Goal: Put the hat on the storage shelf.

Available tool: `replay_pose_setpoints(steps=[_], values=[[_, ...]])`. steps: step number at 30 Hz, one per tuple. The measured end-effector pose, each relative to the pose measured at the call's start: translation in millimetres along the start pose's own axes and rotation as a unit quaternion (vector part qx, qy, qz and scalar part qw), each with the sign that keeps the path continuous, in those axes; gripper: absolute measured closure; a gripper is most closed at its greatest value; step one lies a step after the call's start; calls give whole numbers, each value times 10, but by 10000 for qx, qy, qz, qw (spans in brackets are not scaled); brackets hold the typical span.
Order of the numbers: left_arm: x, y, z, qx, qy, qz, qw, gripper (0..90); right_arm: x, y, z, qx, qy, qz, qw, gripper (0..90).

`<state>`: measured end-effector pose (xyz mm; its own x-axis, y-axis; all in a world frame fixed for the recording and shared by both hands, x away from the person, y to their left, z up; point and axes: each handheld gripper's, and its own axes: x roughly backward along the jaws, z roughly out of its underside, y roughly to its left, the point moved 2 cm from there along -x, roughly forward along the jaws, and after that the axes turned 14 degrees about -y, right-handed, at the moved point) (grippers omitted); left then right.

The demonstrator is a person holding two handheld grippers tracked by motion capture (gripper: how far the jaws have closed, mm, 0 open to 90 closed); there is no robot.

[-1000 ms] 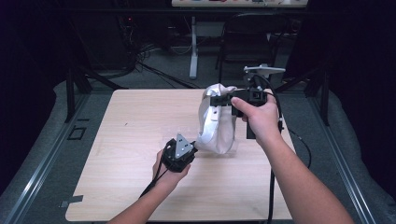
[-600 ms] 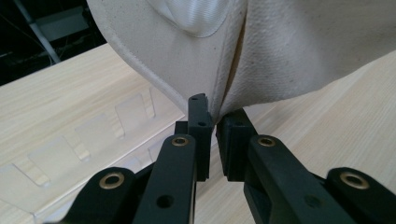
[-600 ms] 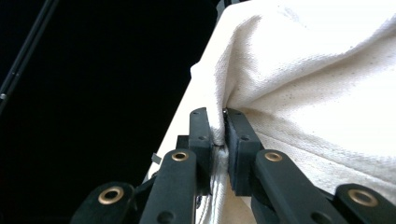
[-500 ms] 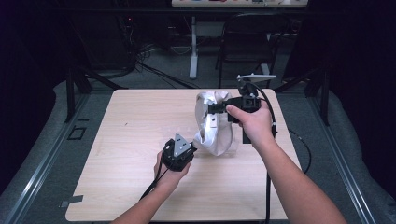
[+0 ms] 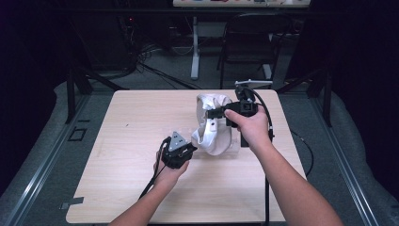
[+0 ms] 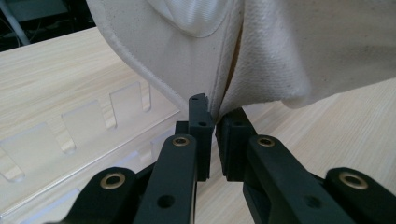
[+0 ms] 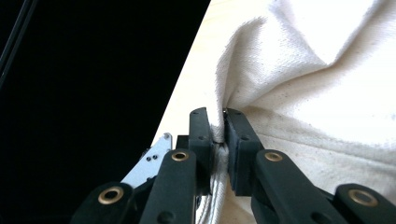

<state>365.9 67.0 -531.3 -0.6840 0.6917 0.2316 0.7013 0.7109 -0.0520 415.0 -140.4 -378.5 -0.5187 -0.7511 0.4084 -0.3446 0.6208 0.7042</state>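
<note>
Both grippers now pinch the white cloth bag

A moment ago the right gripper held the cloth bag higher above the table; now it has come down a little, and the bag sags lower and looks wider. The left gripper has just been closing, and its jaws are now clamped tight on the bag's bottom corner, near the middle of the table. The right gripper is clamped on a fold of cloth at the bag's top. With two ends held, I think the bag can now be stretched or laid flat. The bag is cream-white, soft and wrinkly, with a sewn edge. A clear plastic rack lies on the table just beside it.
</note>
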Motion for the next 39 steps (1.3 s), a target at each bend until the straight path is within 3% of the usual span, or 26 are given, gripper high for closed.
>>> replay_pose_setpoints(steps=[6,17,29,35,37,39], values=[[7,57,16,88,-11,87,9999,853,-42,-20,14,-76,-17,-17,10000,822],[26,-21,65,207,63,-243,9995,856,-87,-15,42,-77,35,-46,10000,822],[-19,-9,155,261,268,-231,9990,857,-79,-116,60,-124,39,27,9999,822],[-19,37,221,494,370,-197,9979,859,-133,-165,111,-83,109,172,9998,822],[-40,49,254,505,555,-215,9969,859,-158,-183,124,-48,135,247,9996,822],[-46,45,298,512,513,-227,9971,859,-177,-201,132,-13,160,323,9993,822]])
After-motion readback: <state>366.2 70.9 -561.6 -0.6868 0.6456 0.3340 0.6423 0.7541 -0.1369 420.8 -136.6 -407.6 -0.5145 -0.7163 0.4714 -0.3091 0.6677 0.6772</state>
